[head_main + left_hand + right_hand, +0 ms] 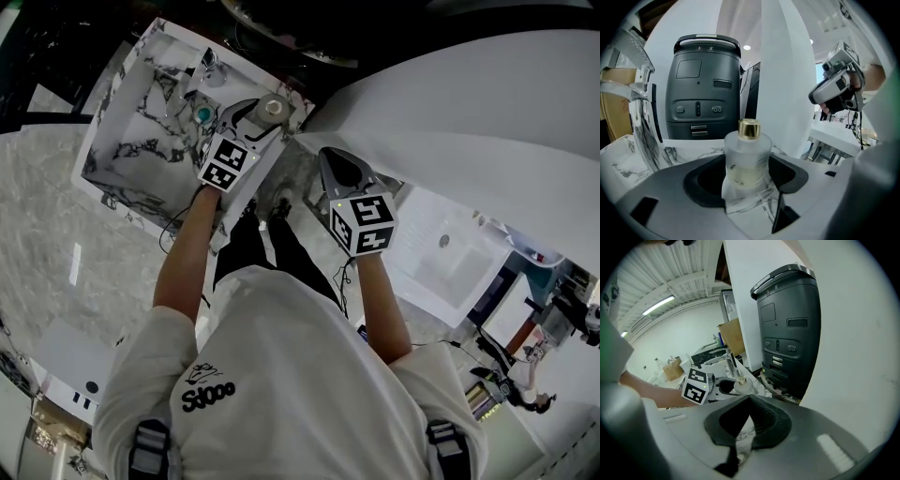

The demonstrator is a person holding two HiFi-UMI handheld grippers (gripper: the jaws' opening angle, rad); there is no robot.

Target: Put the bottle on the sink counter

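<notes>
A frosted glass bottle [746, 159] with a gold cap stands upright on the corner of the marble sink counter [122, 112]. It holds pale yellow liquid. My left gripper [747, 183] is open around the bottle, with a gap between the glass and the pad on each side. In the head view the bottle [272, 108] shows between that gripper's [262, 114] jaws. My right gripper [328, 155] hangs to the right of the counter, shut and empty. In the right gripper view its [750, 399] tips meet, and the bottle [740, 384] shows beyond them.
A chrome faucet [211, 70] rises at the basin's back edge, left of the bottle. A dark grey appliance [703, 89] stands just behind the counter. A white curved panel [469, 112] runs along the right. The floor is grey marble.
</notes>
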